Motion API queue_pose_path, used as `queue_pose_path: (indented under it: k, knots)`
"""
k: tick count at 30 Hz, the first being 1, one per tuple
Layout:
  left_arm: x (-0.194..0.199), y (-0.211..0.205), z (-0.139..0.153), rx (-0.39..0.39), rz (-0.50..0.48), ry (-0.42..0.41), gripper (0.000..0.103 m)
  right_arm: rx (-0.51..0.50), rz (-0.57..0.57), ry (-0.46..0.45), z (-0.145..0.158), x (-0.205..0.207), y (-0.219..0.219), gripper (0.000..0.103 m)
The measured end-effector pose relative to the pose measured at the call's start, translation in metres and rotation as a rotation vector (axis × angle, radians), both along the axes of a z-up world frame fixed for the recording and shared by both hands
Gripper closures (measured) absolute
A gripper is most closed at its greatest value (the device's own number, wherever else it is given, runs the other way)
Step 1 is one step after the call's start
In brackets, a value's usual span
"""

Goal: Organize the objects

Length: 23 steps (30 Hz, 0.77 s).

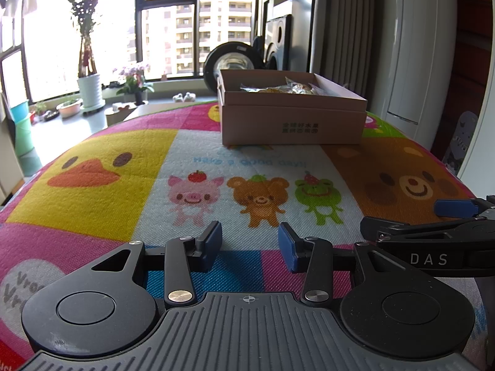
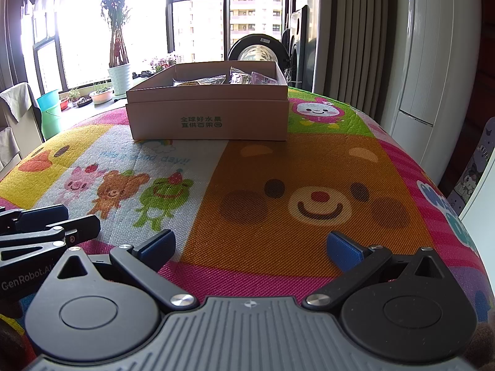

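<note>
A pink cardboard box [image 1: 290,123] [image 2: 207,117] with green print stands at the far side of the cartoon-print tablecloth [image 1: 92,170] [image 2: 309,160]. Several wrapped packets [image 1: 278,88] [image 2: 238,78] lie inside it, partly hidden by its walls. My left gripper [image 1: 250,245] hovers low over the near part of the cloth, open, with nothing between its blue pads. My right gripper [image 2: 252,249] is open wider, also holding nothing. Each gripper shows at the edge of the other's view, the right one [image 1: 433,232] beside the left one [image 2: 46,225].
Beyond the table are a large window, potted plants [image 1: 88,86] on the sill, a round dark appliance [image 2: 256,51], grey curtains [image 2: 349,31] and a tall white unit [image 2: 433,61]. The table edge curves away at right. A chair with cloth [image 2: 15,114] stands at left.
</note>
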<state>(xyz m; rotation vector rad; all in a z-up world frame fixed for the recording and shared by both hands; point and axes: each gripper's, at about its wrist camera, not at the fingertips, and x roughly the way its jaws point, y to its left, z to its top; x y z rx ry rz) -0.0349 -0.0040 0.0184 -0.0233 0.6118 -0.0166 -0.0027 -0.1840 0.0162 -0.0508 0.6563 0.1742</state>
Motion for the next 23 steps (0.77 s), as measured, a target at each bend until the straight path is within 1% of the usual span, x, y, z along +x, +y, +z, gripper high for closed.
queue_pose_path:
  k: [5,9,15,23]
  knots:
    - [0.0002,-0.0003,-0.0003,0.011,0.0,0.0,0.057,0.0,0.0,0.0,0.0002,-0.0004,0.0008,0.0]
    - [0.0004,0.0009,-0.0002,-0.002,-0.001,-0.001,0.057,0.0,0.0,0.0,0.0,0.0,0.0,0.0]
    - [0.0005,0.0001,-0.0005,0.009,0.0,0.0,0.057,0.0,0.0,0.0,-0.0001,0.0001,-0.0002,0.0]
    - [0.0004,0.0003,-0.0005,0.0,-0.013,-0.001,0.056,0.0,0.0,0.0,-0.0001,0.0002,-0.0002,0.0]
